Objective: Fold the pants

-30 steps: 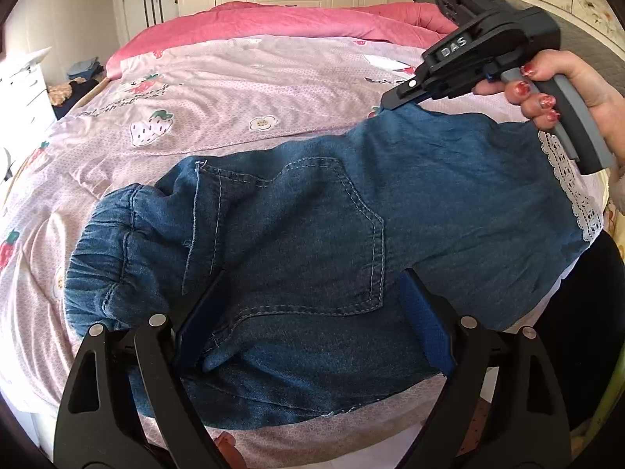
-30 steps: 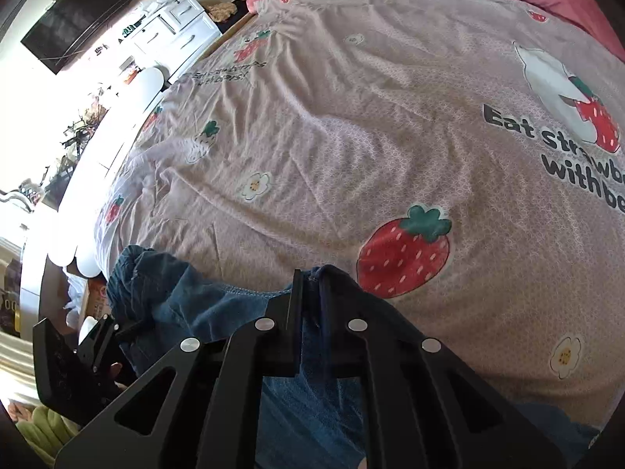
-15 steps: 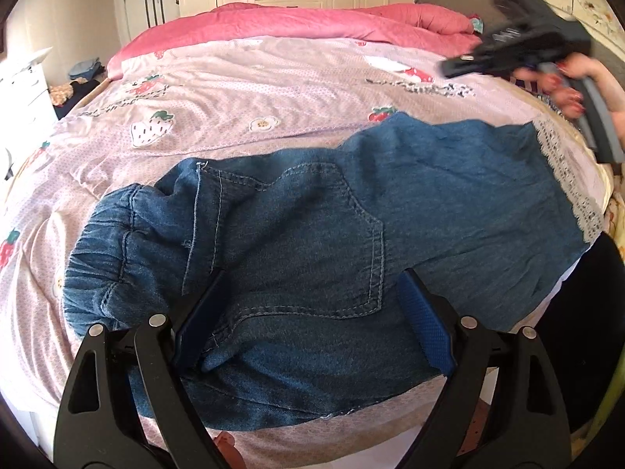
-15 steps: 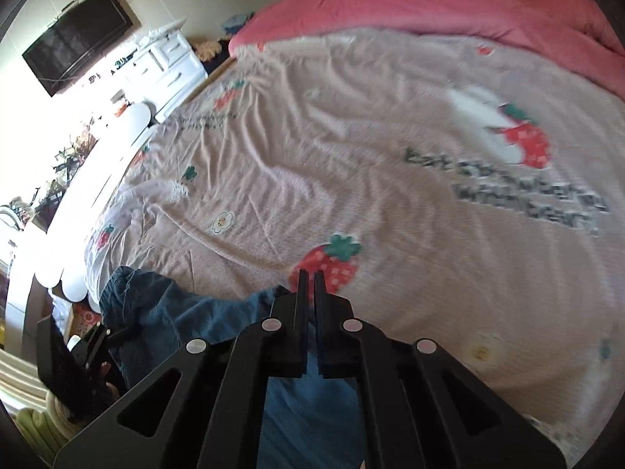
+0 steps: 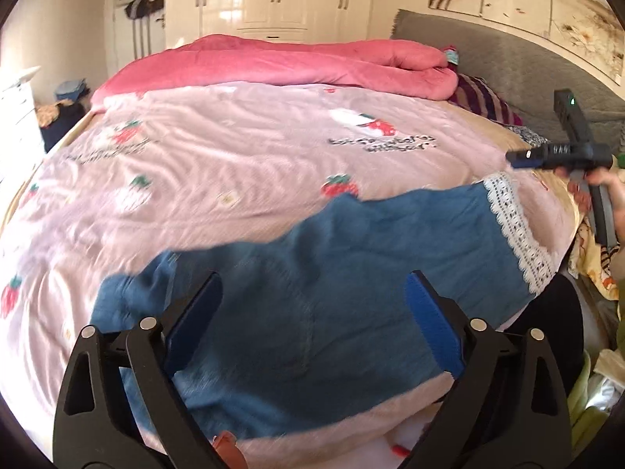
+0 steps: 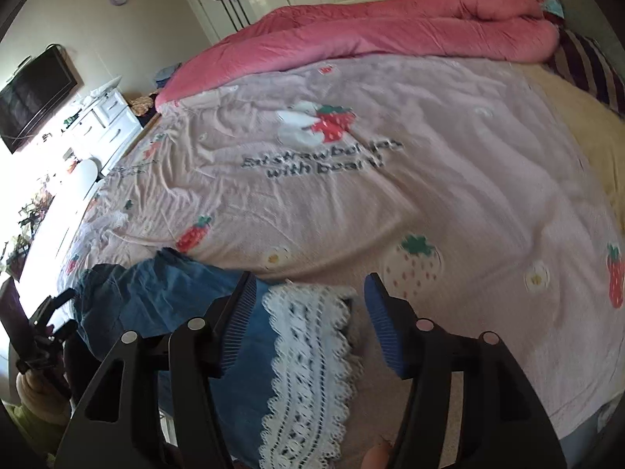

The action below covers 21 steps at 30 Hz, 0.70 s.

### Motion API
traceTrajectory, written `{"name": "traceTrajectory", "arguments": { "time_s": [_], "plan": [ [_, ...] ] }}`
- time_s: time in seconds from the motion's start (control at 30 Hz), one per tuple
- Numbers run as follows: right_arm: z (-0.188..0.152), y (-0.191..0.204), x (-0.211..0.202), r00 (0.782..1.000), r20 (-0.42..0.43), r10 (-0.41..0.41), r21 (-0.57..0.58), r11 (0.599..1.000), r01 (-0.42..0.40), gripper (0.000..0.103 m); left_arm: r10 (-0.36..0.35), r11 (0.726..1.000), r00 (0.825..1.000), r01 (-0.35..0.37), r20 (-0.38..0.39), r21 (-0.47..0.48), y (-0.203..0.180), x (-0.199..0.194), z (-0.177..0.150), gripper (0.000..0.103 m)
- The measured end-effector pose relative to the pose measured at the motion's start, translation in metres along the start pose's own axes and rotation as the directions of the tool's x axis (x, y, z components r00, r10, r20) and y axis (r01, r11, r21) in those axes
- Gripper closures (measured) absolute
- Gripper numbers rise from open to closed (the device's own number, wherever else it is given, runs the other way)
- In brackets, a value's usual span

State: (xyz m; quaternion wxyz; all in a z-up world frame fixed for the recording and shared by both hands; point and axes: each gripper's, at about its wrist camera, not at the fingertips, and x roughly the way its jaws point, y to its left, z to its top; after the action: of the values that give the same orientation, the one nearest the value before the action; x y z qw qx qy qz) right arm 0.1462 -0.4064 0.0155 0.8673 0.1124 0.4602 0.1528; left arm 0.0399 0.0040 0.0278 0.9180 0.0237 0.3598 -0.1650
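Observation:
Blue denim pants [image 5: 332, 293] lie flat across the near side of the bed, with a white lace hem [image 5: 515, 230] at their right end. My left gripper [image 5: 312, 297] hovers above the seat of the pants; its jaws are opening and grip nothing. In the right wrist view my right gripper [image 6: 308, 285] hangs over the lace hem [image 6: 308, 371]. Its jaws are opening, and the hem lies below the gap with no pad pressing on it. A hand holds the right gripper [image 5: 519, 162] at the right of the left wrist view. The left gripper [image 6: 50, 312] shows at the far left beyond the pants [image 6: 164, 297].
The pants rest on a pink strawberry-print sheet [image 5: 234, 156]. A rolled pink quilt [image 5: 312, 62] lies along the far side, a striped pillow [image 5: 484, 101] and grey headboard [image 5: 488, 51] at the right. A white dresser [image 6: 113, 121] and wall screen [image 6: 35, 93] stand left of the bed.
My right gripper, shut before, has swung right along the pants to the lace hem and its jaws now stand apart. My left gripper has lifted away from the denim.

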Motion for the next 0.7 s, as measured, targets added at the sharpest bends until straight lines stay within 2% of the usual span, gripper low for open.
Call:
{"name": "traceTrajectory", "arguments": {
  "time_s": [0.1,0.2,0.23,0.27,0.33,0.4,0.43,0.47,0.5,0.6,0.63,0.7],
  "plan": [
    [-0.006,-0.009,0.009,0.999,-0.020,0.036,0.054,0.998,-0.035,0.046,-0.061,0.998,0.998,0.061,-0.014,0.007,-0.014,0.020,0.019,0.015],
    [-0.007,-0.014,0.022,0.997,-0.050,0.062,0.100,0.993,-0.056,0.046,-0.145,0.989,0.988,0.144,-0.049,-0.031,-0.023,0.047,0.034,0.015],
    [-0.007,-0.015,0.024,0.996,-0.054,0.068,0.107,0.992,-0.062,0.049,-0.160,0.986,0.985,0.158,-0.059,-0.048,-0.024,0.058,0.039,0.015],
    [-0.007,-0.015,0.027,0.996,-0.059,0.062,0.111,0.992,-0.055,0.064,-0.176,0.983,0.982,0.172,-0.070,-0.062,-0.026,0.067,0.043,0.015],
    [-0.008,-0.016,0.034,0.996,-0.072,0.057,0.108,0.993,-0.049,0.084,-0.200,0.976,0.976,0.190,-0.087,-0.108,-0.025,0.088,0.050,0.015],
    [-0.009,-0.021,0.037,0.997,-0.069,0.038,0.108,0.994,-0.031,0.086,-0.226,0.967,0.967,0.208,-0.115,-0.148,-0.025,0.114,0.053,0.017],
    [-0.009,-0.026,0.038,0.998,-0.064,0.015,0.105,0.994,-0.009,0.091,-0.218,0.968,0.967,0.198,-0.132,-0.151,-0.026,0.123,0.053,0.019],
    [-0.010,-0.032,0.041,0.998,-0.063,-0.021,0.103,0.994,0.028,0.091,-0.202,0.973,0.968,0.181,-0.147,-0.143,-0.026,0.131,0.053,0.020],
    [-0.012,-0.036,0.044,0.997,-0.070,-0.025,0.103,0.994,0.032,0.091,-0.143,0.985,0.976,0.124,-0.164,-0.123,-0.027,0.143,0.051,0.022],
    [-0.022,-0.040,0.055,0.995,-0.091,-0.032,0.081,0.996,0.039,0.091,-0.038,0.996,0.982,0.022,-0.187,-0.087,-0.023,0.162,0.047,0.022],
    [-0.024,-0.039,0.053,0.997,-0.076,-0.028,0.070,0.997,0.033,0.089,-0.009,0.997,0.982,-0.005,-0.189,-0.078,-0.021,0.165,0.045,0.022],
    [-0.031,-0.040,0.039,0.999,-0.042,-0.006,0.082,0.997,0.010,0.075,0.004,0.996,0.983,-0.020,-0.185,-0.083,-0.014,0.168,0.043,0.022]
  ]
}}
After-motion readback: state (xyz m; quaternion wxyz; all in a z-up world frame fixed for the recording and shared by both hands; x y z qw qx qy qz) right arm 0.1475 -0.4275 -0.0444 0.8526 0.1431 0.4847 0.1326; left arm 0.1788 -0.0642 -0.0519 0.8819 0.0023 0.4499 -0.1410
